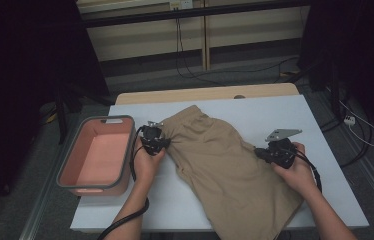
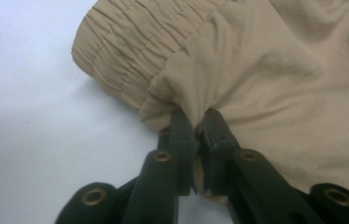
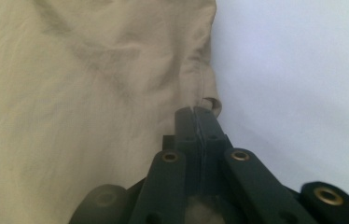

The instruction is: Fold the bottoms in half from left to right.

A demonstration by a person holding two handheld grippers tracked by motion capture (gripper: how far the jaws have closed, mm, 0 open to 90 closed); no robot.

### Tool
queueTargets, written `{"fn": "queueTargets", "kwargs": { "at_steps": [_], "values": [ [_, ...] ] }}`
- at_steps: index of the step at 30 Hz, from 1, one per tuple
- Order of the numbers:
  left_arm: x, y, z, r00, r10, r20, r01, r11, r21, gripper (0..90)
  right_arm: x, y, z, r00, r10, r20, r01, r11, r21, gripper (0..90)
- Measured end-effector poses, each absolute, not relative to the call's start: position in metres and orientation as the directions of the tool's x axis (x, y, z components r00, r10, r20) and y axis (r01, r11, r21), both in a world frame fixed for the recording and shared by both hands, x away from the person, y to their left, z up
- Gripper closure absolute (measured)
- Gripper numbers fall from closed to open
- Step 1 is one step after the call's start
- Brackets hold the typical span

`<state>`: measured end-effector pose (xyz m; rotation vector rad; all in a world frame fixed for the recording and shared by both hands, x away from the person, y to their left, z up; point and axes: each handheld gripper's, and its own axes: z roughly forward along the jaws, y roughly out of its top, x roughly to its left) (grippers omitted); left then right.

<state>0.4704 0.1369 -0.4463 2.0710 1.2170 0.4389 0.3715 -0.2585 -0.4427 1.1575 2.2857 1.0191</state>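
Observation:
A pair of tan shorts [image 1: 225, 160] lies spread on the white table [image 1: 285, 115], its elastic waistband toward the far left and its legs running to the near edge. My left gripper [image 1: 168, 143] is at the shorts' left side, just below the waistband. In the left gripper view the gathered waistband [image 2: 126, 51] lies ahead, and my left gripper [image 2: 199, 116] is shut on a pinch of the shorts [image 2: 280, 70]. My right gripper [image 1: 257, 151] is at the shorts' right edge. In the right gripper view the jaws of my right gripper [image 3: 195, 111] are pressed together on the hem of the shorts [image 3: 70, 93].
A pink bin with a grey rim [image 1: 65, 172] stands open at the table's left edge, close to my left hand. Bare table lies to the right of the shorts [image 1: 325, 165]. Cables run across the floor beyond the table [image 1: 190, 70].

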Motion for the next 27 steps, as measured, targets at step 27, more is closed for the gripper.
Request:
{"fn": "queueTargets", "kwargs": {
  "at_steps": [27],
  "values": [
    [0.452,0.159,-0.441,0.446,0.895,-0.024,0.627,-0.293,0.722,86.4,0.334,-0.282,-0.43,-0.551,0.833,0.049,0.579,0.339,0.741,58.3]
  ]
}}
